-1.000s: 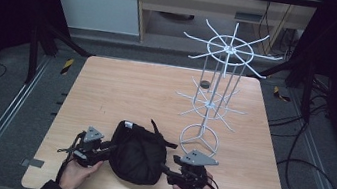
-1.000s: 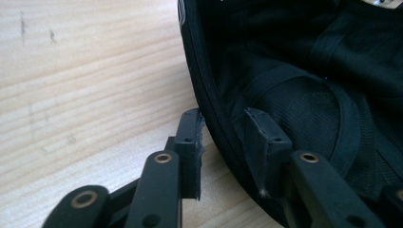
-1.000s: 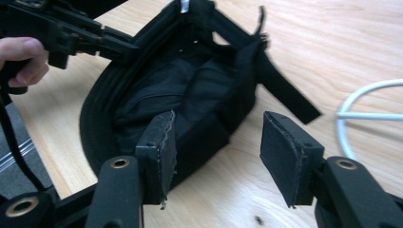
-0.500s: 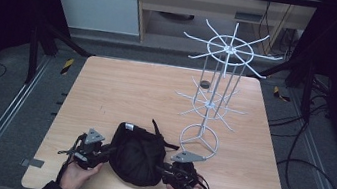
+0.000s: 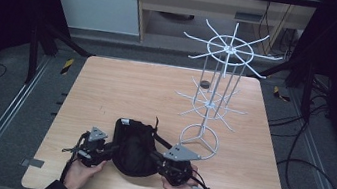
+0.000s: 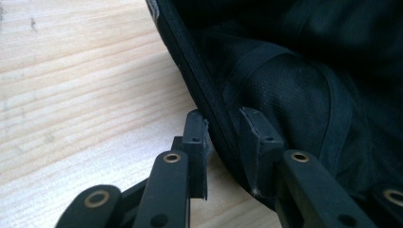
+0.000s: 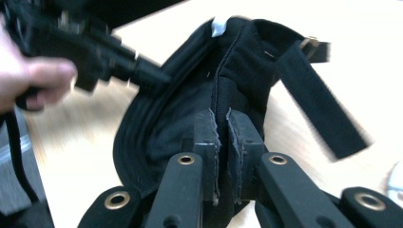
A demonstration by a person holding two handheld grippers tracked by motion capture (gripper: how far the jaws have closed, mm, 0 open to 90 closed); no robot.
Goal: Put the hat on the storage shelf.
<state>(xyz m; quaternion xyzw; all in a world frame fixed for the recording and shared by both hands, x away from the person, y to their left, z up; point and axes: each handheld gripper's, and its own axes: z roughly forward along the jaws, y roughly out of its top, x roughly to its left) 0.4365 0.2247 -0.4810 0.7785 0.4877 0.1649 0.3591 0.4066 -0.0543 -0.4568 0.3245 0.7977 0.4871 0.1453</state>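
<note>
A black cap (image 5: pixel 133 152) lies upside down on the wooden table (image 5: pixel 122 87) near its front edge, between my two grippers. My left gripper (image 5: pixel 110 150) holds the cap's left rim. In the left gripper view its jaws (image 6: pixel 225 137) have just been closing, and the cap's (image 6: pixel 294 85) piped edge is pinched between them. My right gripper (image 5: pixel 155 162) is at the cap's right side. Its jaws (image 7: pixel 222 128) have just been closing and now squeeze the cap's (image 7: pixel 176 123) fabric edge. A black strap (image 7: pixel 318 109) hangs off the cap's back.
A white wire display stand (image 5: pixel 211 101) with spoke arms rises at the right of the table, its ring base just behind my right gripper. A small dark round object (image 5: pixel 204 84) sits behind it. The table's front edge is close below both hands.
My right gripper has moved left to the cap and closed on its edge. The left gripper has stayed on the cap's left rim.
</note>
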